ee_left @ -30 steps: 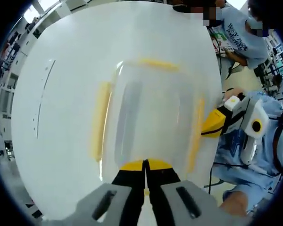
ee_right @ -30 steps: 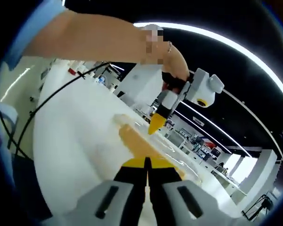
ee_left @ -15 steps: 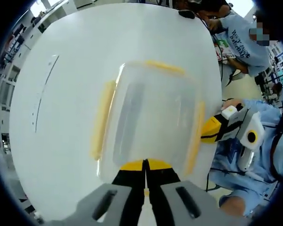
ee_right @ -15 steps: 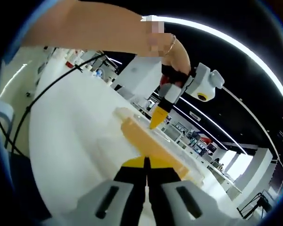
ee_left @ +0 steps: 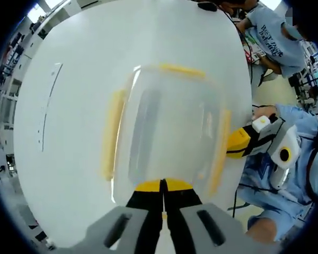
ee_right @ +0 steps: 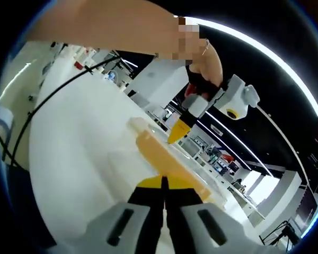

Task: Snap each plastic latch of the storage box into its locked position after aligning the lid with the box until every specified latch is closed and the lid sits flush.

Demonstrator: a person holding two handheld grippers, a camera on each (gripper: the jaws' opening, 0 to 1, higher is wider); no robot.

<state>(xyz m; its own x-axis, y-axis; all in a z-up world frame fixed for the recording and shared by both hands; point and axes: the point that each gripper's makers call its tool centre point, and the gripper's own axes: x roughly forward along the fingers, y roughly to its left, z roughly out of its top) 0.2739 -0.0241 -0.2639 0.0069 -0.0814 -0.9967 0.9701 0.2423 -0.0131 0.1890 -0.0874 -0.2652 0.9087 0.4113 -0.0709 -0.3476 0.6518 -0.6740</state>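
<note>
Storage box (ee_left: 167, 140) unmoved; both claws (closed) still pressing yellow latches (ee_left: 220, 151).

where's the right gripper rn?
In the left gripper view, the right gripper comes in from the right, its yellow tip at the yellow latch on that side of the storage box.

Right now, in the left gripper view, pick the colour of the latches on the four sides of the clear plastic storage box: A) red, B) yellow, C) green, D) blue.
B: the clear plastic storage box on the white round table has pale yellow latches on its sides, with the shut left claw at its near edge.
</note>
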